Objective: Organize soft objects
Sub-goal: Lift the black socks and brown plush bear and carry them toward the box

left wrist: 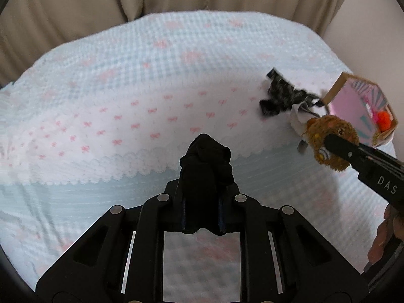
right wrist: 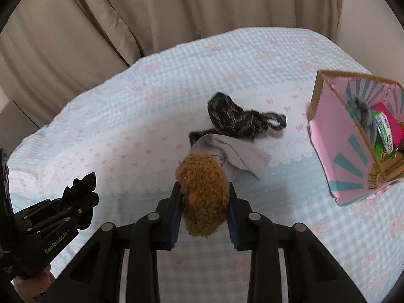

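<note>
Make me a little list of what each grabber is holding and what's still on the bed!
left gripper: shut on black cloth
right gripper: shut on brown plush toy
on bed: black patterned fabric, grey cloth
box: pink, open, to the right, already holds some items

Bed: carries everything; curtain behind it.
Patterned cloth: mid-bed, left of the box.
Pale cloth: in front of the patterned cloth, overlapping its near edge.
Box: on the bed's right side, tilted; several items inside, possibly a furry toy.
Plush toy: between the right gripper fingers, before the pale cloth.
Dark bundle: in the left gripper, far left of the toy.
</note>
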